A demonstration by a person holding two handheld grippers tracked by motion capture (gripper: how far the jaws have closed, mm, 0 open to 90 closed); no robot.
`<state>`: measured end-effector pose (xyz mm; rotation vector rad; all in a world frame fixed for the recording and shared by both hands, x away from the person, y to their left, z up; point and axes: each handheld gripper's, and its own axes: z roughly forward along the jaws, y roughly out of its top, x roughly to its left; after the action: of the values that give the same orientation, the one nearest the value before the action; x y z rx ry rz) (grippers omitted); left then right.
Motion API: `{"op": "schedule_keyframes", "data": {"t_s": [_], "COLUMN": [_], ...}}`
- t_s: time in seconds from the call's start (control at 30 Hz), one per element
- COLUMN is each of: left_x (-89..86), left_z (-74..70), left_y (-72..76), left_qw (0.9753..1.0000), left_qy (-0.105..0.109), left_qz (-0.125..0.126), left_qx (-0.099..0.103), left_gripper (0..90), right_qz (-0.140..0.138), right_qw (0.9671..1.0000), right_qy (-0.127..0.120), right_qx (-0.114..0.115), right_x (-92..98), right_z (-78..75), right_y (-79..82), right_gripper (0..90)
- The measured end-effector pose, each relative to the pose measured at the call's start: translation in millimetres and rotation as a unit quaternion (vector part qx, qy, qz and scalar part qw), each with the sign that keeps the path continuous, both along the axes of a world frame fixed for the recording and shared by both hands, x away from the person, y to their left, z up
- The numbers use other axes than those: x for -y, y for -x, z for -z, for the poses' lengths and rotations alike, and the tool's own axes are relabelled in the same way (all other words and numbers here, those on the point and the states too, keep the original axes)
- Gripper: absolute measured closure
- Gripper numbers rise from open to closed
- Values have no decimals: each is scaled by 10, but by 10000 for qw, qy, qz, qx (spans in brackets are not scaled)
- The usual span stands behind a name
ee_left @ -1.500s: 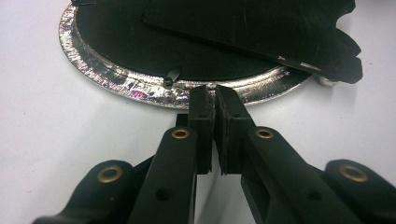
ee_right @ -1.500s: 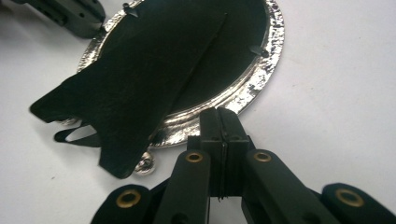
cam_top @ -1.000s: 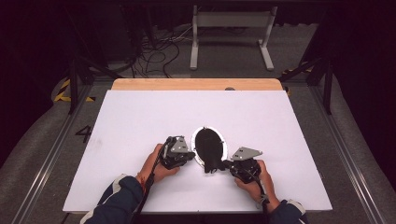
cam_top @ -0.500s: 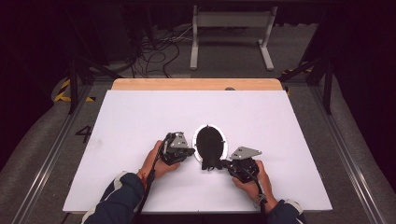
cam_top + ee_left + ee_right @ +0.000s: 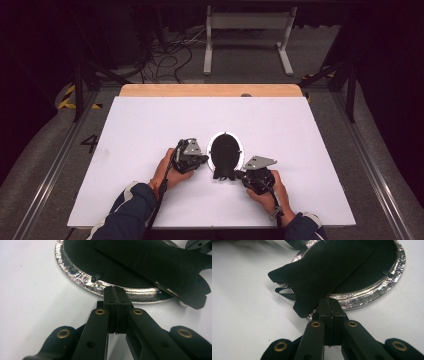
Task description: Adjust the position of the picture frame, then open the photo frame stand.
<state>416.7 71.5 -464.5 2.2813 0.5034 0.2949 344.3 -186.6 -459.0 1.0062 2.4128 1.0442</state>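
Picture frame (image 5: pixel 225 152), oval, silver-rimmed and lying face down near the middle of the white table (image 5: pixel 150 120), is what I'm working on. Its black backing faces up, and a black easel stand (image 5: pixel 322 272) lifts off that backing at a slant.

My left gripper (image 5: pixel 115 296) sits at the frame's left rim with its jaws pressed flat together; I see nothing between them, the tips just meet the silver edge. My right gripper (image 5: pixel 331 307) is at the near end, jaws likewise closed together, tips at the rim beneath the stand's notched foot. Whether they pinch the rim or the stand's edge I can't tell.

My worries from here, as judgement:
- With both grippers closed and merely butting the rim, a push could skate the frame across the smooth table rather than hold it.
- The right tips lie under the raised stand; lifting them could lever it past its hinge and bend or snap it.
- Small metal turn tabs (image 5: pixel 95 278) hold the backing in; a scraping jaw could catch one and loosen the back.
- The frame is face down, so dragging it may scuff its front.

Count: one frame, one easel stand, two grippers, two hands, and two turn tabs that I can make out, one in each gripper view (image 5: pixel 387 273).
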Motion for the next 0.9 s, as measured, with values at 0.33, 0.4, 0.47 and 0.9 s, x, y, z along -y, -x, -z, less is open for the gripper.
{"op": "schedule_keyframes", "data": {"t_s": [0.33, 0.4, 0.47, 0.9], "left_x": [-393, -460, -608, -1352], "left_z": [-158, -169, -169, -52], "left_y": [277, 315, 389, 782], "left_qw": [9994, 9990, 9981, 9915], "left_qy": [318, 400, 576, 640], "left_qz": [-55, -87, -160, -1129], "left_qx": [150, 169, 166, -56], "left_gripper": [739, 675, 647, 252], "right_qz": [-235, -213, -215, -528], "right_qw": [9996, 9996, 9996, 9986], "right_qy": [-136, -140, -136, -3], "right_qx": [104, 145, 136, -81], "right_x": [227, 282, 299, 296], "right_z": [-64, -94, -106, -128], "right_y": [-73, -78, -79, -27], "right_gripper": [795, 777, 765, 635]}}
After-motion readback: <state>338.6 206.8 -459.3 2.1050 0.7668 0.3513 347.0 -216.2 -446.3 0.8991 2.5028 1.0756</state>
